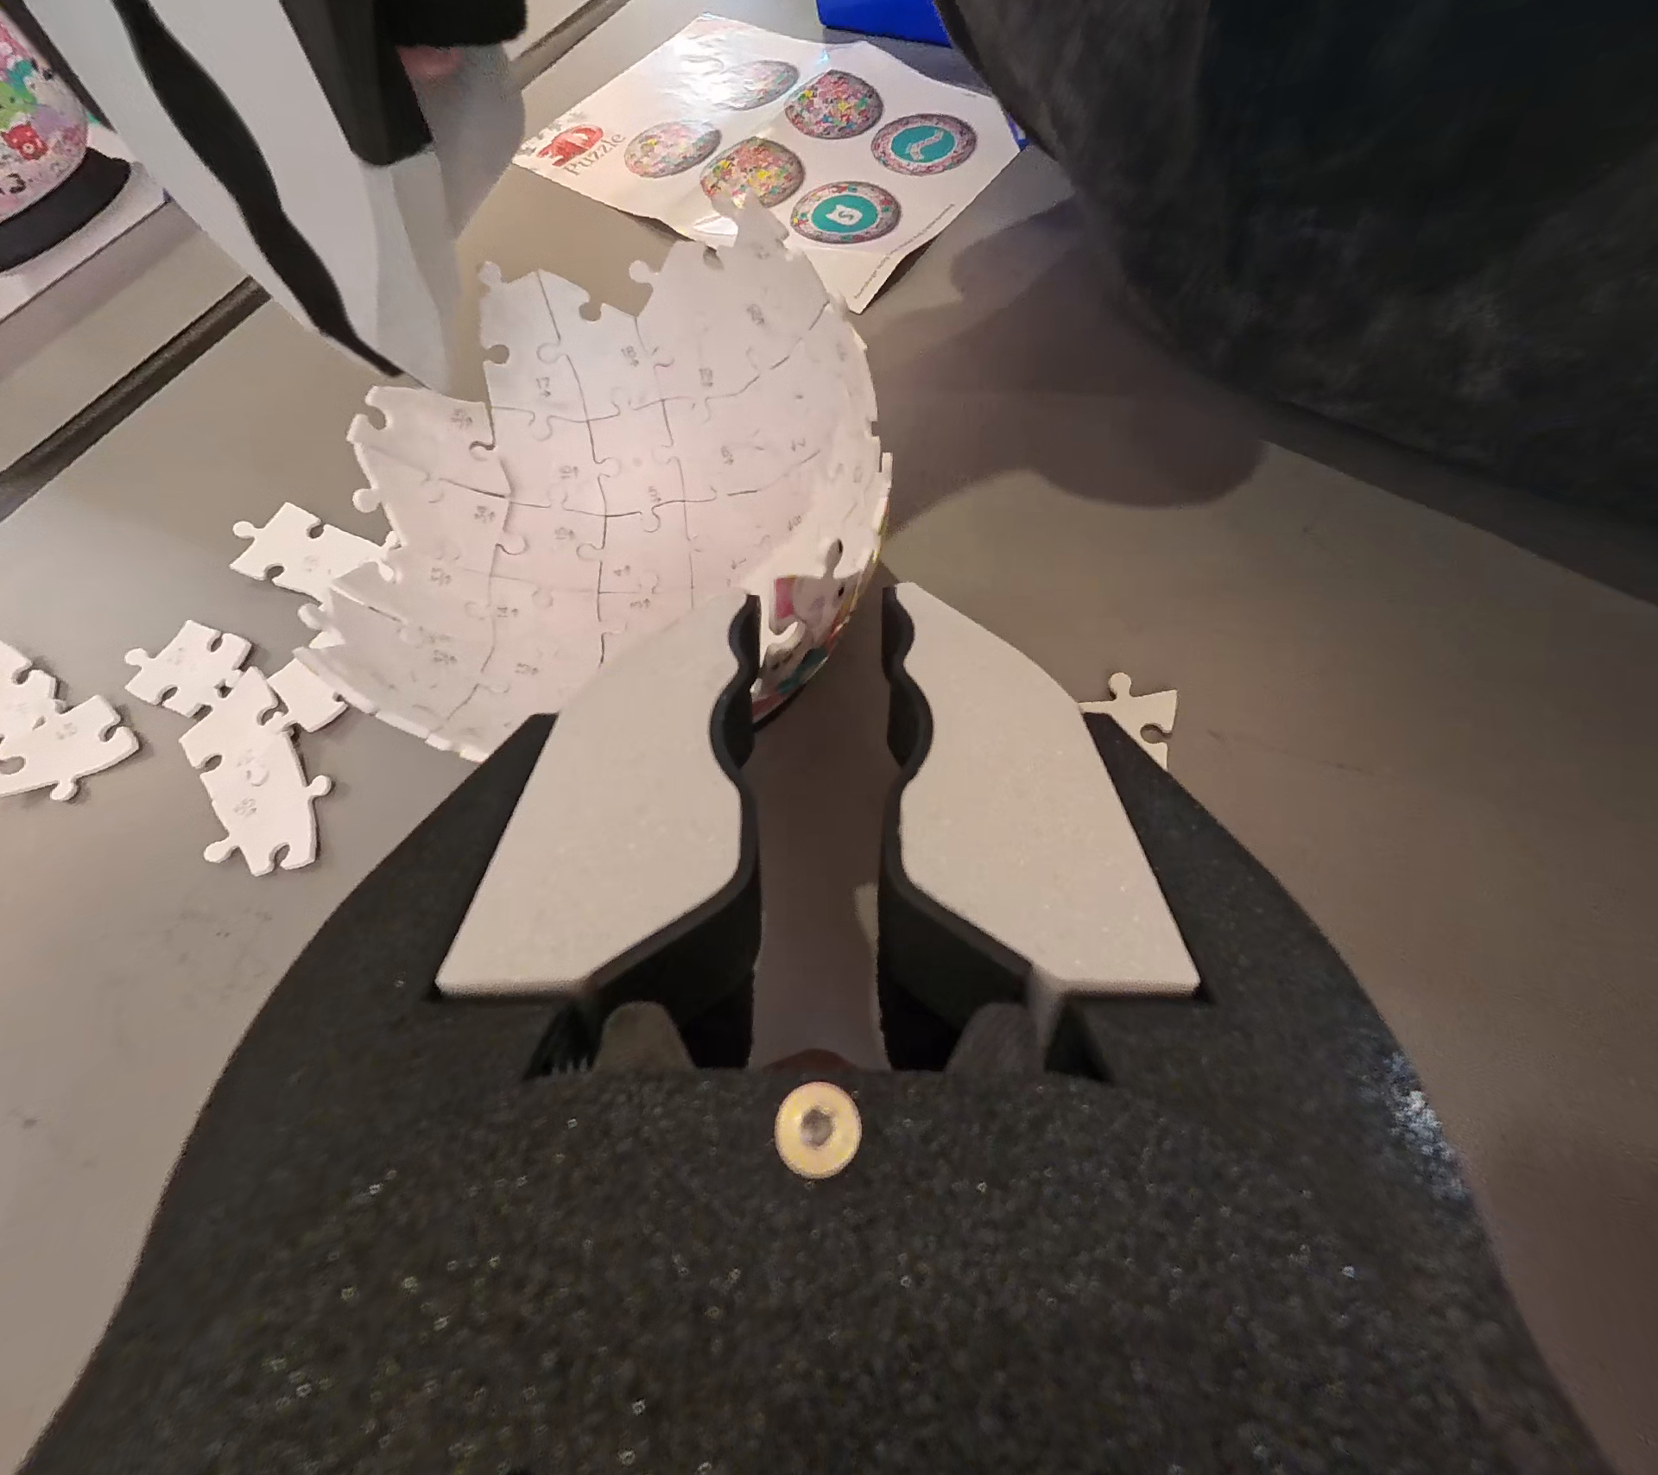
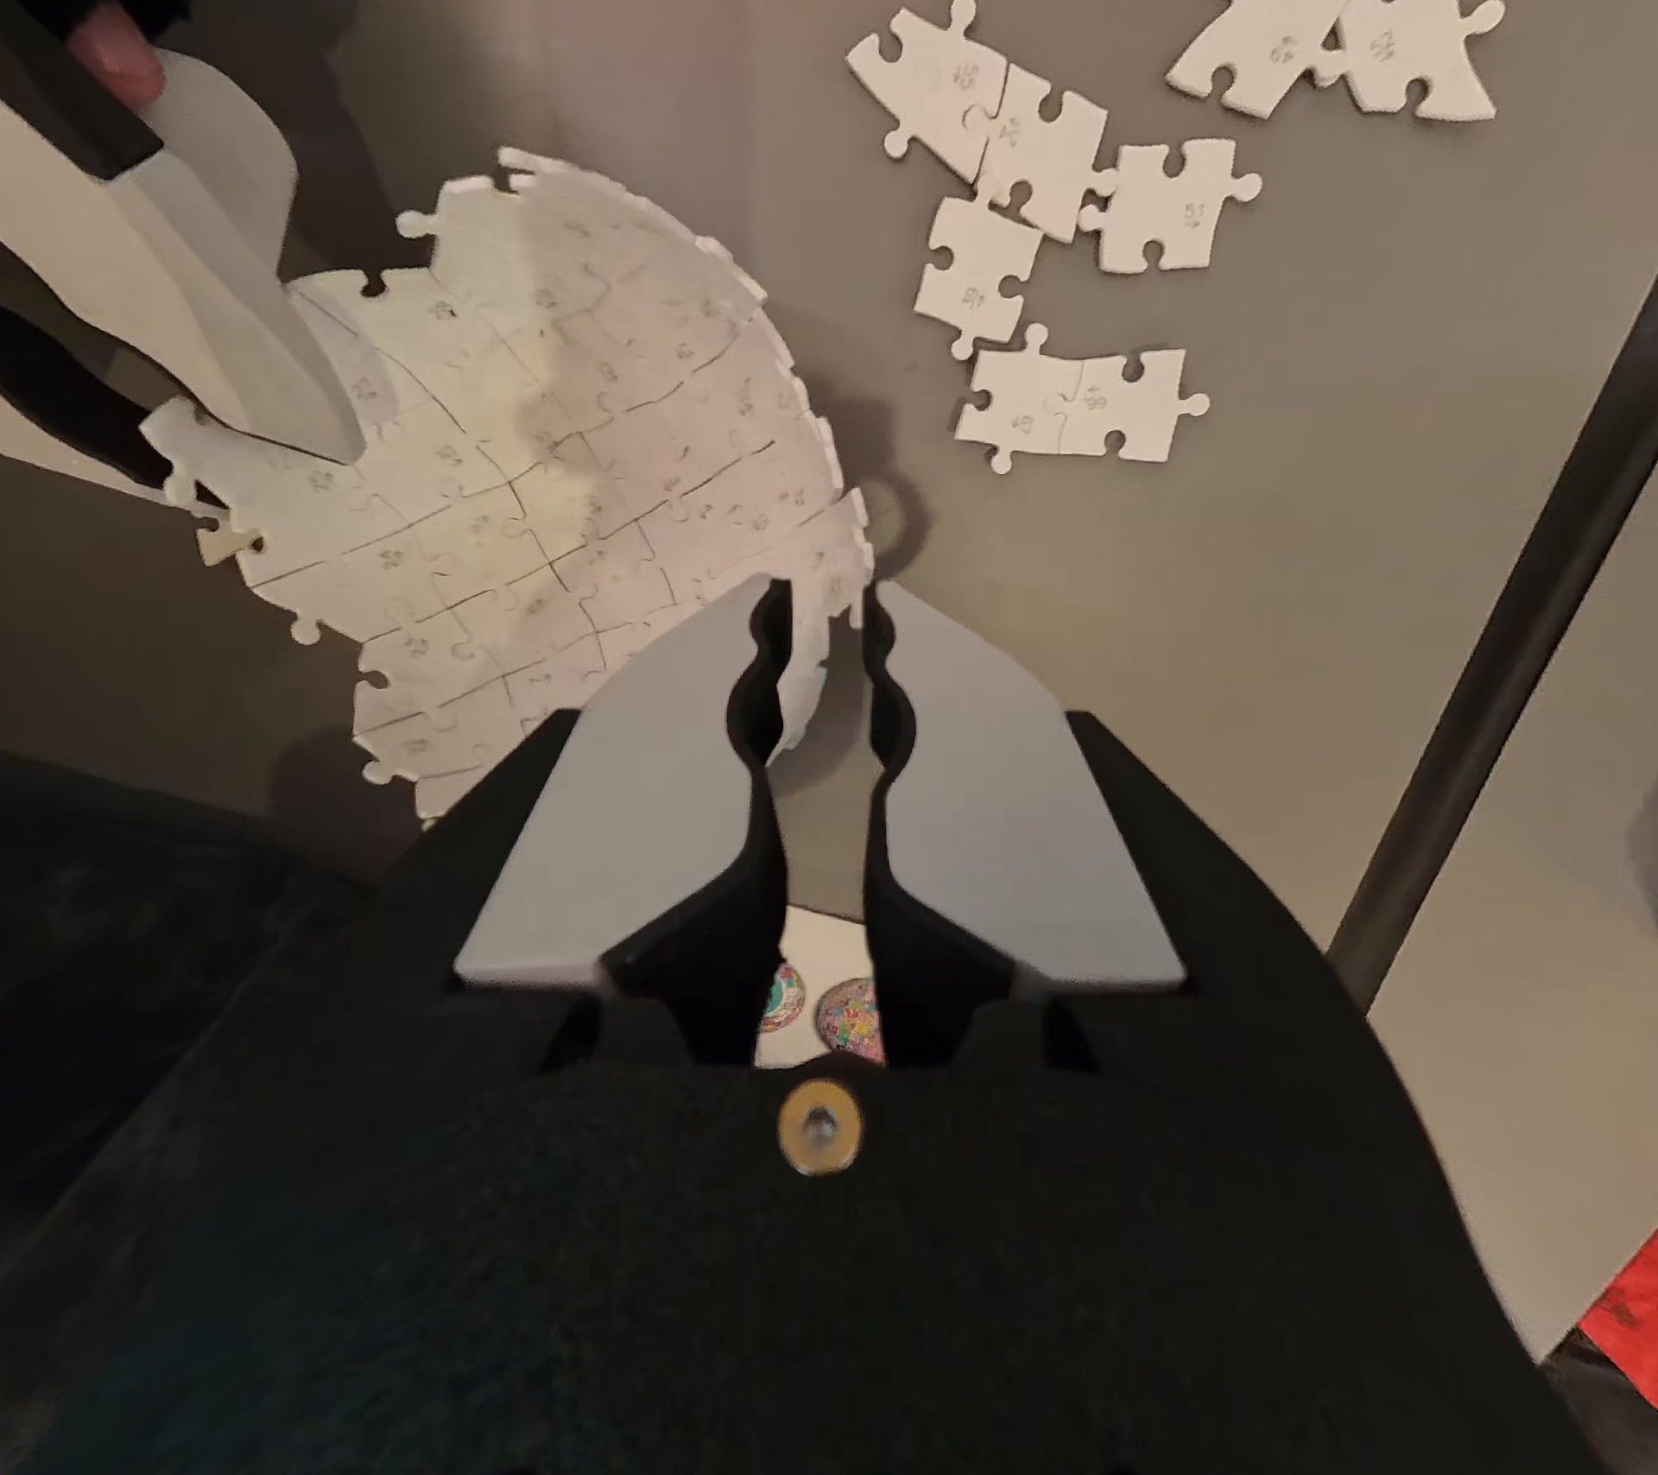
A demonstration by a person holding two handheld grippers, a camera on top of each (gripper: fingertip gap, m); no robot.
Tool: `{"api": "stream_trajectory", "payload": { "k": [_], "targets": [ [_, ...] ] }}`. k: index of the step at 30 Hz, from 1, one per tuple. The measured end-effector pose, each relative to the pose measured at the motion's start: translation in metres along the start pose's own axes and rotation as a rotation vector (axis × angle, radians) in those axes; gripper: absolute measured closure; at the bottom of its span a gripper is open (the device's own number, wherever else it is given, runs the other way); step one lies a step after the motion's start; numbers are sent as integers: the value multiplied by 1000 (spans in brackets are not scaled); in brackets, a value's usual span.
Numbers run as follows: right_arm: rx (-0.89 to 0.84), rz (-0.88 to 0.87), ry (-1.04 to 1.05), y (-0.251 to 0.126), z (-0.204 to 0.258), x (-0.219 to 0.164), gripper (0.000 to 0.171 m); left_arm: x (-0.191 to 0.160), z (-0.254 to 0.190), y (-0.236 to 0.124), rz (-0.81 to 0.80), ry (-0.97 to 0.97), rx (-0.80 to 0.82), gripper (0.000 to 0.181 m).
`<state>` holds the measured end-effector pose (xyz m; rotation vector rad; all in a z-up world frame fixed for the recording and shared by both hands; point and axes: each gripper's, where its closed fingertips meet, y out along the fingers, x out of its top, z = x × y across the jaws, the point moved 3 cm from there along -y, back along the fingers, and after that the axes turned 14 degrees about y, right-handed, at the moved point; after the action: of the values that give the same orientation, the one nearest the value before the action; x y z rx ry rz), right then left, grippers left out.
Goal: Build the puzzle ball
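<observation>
A half-built puzzle ball point(image 1: 619, 508) is held just above a grey table point(image 1: 1256, 714), shaped like an open bowl of joined white pieces. In the left wrist view its hollow white inside is turned toward the camera and up to the left, while its printed, coloured outside faces down and to the right. The jagged rim is seen to run from lower left up to upper right – that is the long line of the shell in this view. In the right wrist view the same hollow point(image 2: 556, 499) is shown opening toward the camera, with the rim curving from upper left down to the lower middle.

The left gripper point(image 1: 812, 624) is closed to a narrow gap on the lower right edge of the shell, where a strip of coloured print is seen between the fingers. The right gripper point(image 2: 821, 624) is likewise narrowed onto a thin edge of the shell – a white curved strip is pinched between its fingers. Each gripper is also seen farther off in the other's view, at the opposite rim.

Loose white pieces point(image 2: 1059, 248) are scattered on the table beside the ball, some joined in pairs. A printed instruction sheet point(image 1: 789, 149) is laid flat beyond the ball. A dark fabric sleeve point(image 1: 1346, 131) fills the upper right of the left wrist view.
</observation>
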<state>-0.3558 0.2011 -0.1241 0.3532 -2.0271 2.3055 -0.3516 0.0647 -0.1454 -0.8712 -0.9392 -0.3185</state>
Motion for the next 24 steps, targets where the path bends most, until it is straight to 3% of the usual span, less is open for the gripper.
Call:
{"api": "stream_trajectory", "payload": {
  "k": [8, 15, 19, 24],
  "targets": [
    [-34, -37, 22, -8, -10, -5, 149, 0, 0, -1, -3, -2, -1, 156],
    [-51, -199, -19, -38, -6, 3, 153, 9, 1, -9, -53, -10, -1, 155],
    [-106, -301, -34, -60, -2, 0, 171, 29, 6, -30, -166, -19, 6, 151],
    [-154, -360, -124, -66, 23, -10, 171, 45, 47, -63, -348, -175, 39, 158]
  ]
}}
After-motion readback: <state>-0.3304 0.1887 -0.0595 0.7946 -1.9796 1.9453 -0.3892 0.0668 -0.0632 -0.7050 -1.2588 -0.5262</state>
